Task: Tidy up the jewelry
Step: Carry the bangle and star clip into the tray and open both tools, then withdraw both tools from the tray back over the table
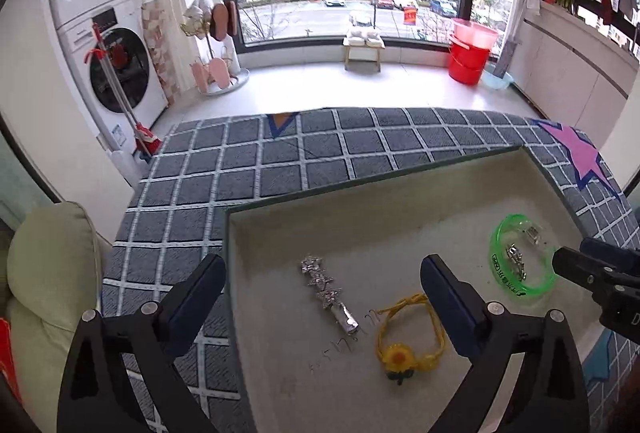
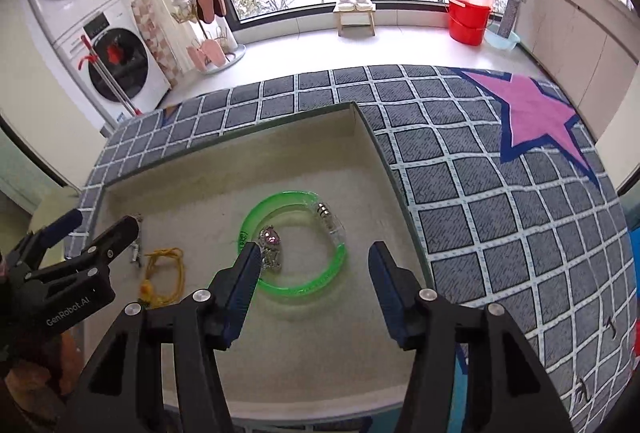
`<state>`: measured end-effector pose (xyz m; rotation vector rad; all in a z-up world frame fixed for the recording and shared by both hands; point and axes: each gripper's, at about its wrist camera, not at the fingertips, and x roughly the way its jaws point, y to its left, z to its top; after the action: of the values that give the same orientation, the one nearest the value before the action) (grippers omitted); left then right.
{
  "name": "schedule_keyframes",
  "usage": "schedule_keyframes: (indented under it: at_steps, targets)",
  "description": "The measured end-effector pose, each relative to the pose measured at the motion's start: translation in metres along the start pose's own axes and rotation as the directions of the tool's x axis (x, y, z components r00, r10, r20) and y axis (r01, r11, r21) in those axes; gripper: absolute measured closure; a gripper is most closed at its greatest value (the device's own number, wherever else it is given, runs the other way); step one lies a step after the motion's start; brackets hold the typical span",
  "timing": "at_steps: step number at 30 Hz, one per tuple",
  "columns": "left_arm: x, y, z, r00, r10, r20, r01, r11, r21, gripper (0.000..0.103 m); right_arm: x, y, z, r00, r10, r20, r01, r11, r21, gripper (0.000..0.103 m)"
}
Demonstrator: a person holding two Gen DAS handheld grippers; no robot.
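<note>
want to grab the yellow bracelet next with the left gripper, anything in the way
Nothing visible blocks it. The left gripper is open above the tray, and the yellow bracelet lies bare on the tray floor just inside its right-hand finger. The silver star piece lies beside it, apart, nearer the middle of the gap.

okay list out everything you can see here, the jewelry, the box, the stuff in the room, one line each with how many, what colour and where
Tray: one, beige-lined, on the checked mat.
Bangle: one, clear green, right part of tray.
Small silver charm: one, silver with pink, inside the bangle.
Star hair clip: one, silver, left part of tray.
Sunflower bracelet: one, yellow, beside the clip.
Mat: one, grey checked with a pink star.
Washer and dryer: two, white, stacked far left.
Bucket: one, red, by the window.
Stool: one, pale wood, below the window.
Left gripper: black, open over the clip.
Right gripper: black, open over the bangle.
</note>
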<state>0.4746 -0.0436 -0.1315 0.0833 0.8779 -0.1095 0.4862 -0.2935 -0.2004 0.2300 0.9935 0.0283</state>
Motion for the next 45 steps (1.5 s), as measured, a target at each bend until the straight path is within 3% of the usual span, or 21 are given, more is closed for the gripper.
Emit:
schedule_keyframes:
  at_steps: [5,6,12,14,17,22,26,32,45]
  targets:
    - [-0.024,0.012,-0.006,0.999,-0.022,0.041,0.024,0.999,-0.025,0.0,-0.014,-0.002,-0.006,0.998,0.066,0.012,-0.067,0.997,0.03,0.028]
    - [-0.029,0.015,-0.008,0.999,-0.031,0.04,0.032,0.999,-0.031,0.0,-0.018,-0.002,-0.007,0.997,0.074,0.019,-0.075,0.997,0.031,0.02]
    - [-0.061,0.026,-0.021,0.995,-0.091,0.047,0.095,0.993,-0.072,0.0,-0.049,-0.005,-0.012,0.987,0.131,0.094,-0.136,0.989,0.054,0.015]
    - [-0.071,0.027,-0.028,0.994,-0.097,0.047,0.1,0.993,-0.068,0.0,-0.06,-0.005,-0.014,0.983,0.139,0.124,-0.146,0.988,0.053,0.0]
    - [-0.088,0.026,-0.04,0.992,-0.114,0.05,0.116,0.992,-0.053,0.0,-0.081,-0.004,-0.015,0.973,0.147,0.177,-0.155,0.987,0.037,0.0]
    - [-0.121,0.027,-0.064,0.991,-0.096,0.096,0.1,0.995,-0.029,0.0,-0.11,-0.005,-0.027,0.971,0.154,0.184,-0.16,0.987,0.015,0.0]
    - [-0.138,0.029,-0.082,0.989,-0.113,0.101,0.115,0.993,-0.019,0.0,-0.127,-0.014,-0.04,0.975,0.155,0.162,-0.161,0.987,0.02,0.0]
    - [-0.153,0.018,-0.114,0.98,-0.194,0.049,0.192,0.98,0.052,0.0,-0.143,-0.028,-0.071,0.978,0.156,0.138,-0.161,0.987,0.025,0.0]
    - [-0.161,-0.027,-0.181,0.98,-0.197,-0.024,0.198,0.953,0.229,0.0,-0.146,-0.038,-0.164,0.991,0.133,0.001,-0.133,0.991,0.013,0.0]
